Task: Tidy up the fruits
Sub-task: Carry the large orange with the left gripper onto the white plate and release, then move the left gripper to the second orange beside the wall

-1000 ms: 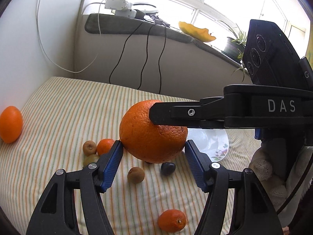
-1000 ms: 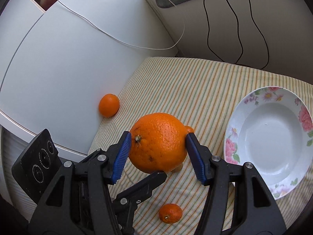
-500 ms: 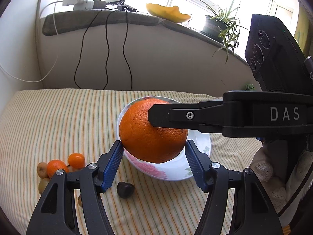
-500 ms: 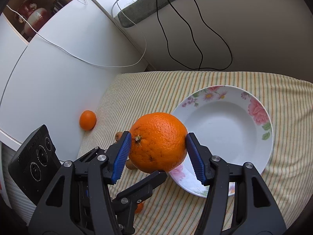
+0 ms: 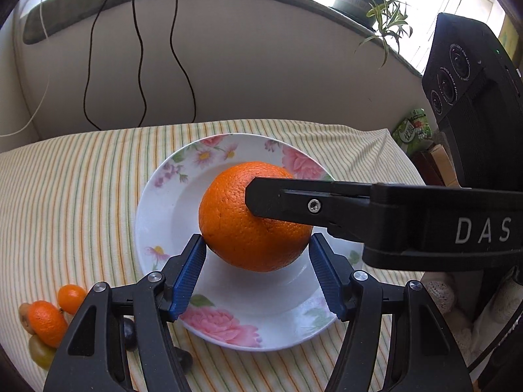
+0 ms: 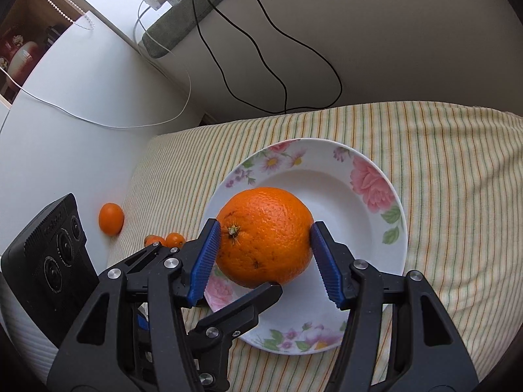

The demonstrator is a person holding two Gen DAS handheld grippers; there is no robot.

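Observation:
A large orange hangs just above the bowl of a white flowered plate. Both grippers hold it crosswise. In the left wrist view my left gripper has its blue pads against the orange's two sides. A black finger of the right gripper lies across the front of the orange. In the right wrist view the orange sits between the right gripper's blue pads over the plate. The left gripper's finger reaches in under the orange.
Small mandarins, a green kiwi and a dark plum lie left of the plate on the striped cloth. Another orange rests by the white wall. Cables hang down the back wall, and a green packet stands at the right edge.
Both grippers carried the orange to the right, away from the small fruits, to over the plate and a little lower. The grip stayed the same.

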